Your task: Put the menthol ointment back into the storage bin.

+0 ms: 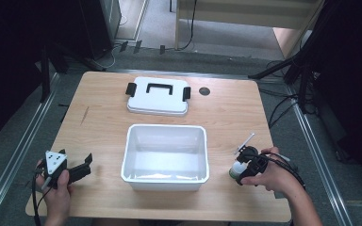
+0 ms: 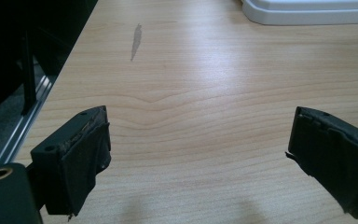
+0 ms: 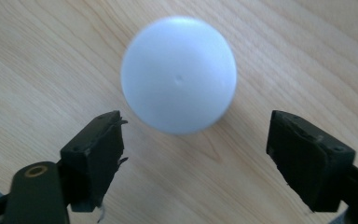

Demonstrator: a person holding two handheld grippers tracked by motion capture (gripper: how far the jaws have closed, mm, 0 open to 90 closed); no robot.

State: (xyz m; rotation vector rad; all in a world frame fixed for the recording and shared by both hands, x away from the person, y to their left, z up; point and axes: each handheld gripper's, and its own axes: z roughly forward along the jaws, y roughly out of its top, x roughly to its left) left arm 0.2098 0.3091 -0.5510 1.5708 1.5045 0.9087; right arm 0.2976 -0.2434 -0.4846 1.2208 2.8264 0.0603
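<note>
Just beyond the right tool [image 3: 193, 135], whose jaws stand wide apart, sits a white round-topped bottle [image 3: 179, 74], untouched.

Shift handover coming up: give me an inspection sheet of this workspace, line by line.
Surface: wooden table, grey smear near its left edge.
Job's things: white ball-like object on the table at the right; open white bin centre; its lid lying behind.
Clutter: dark round spot beside the lid.
Grippers: left gripper open, nothing between; right gripper open above the white object.
Cables: trailing on the floor at right.
Surroundings: metal rails, dark stands.
</note>
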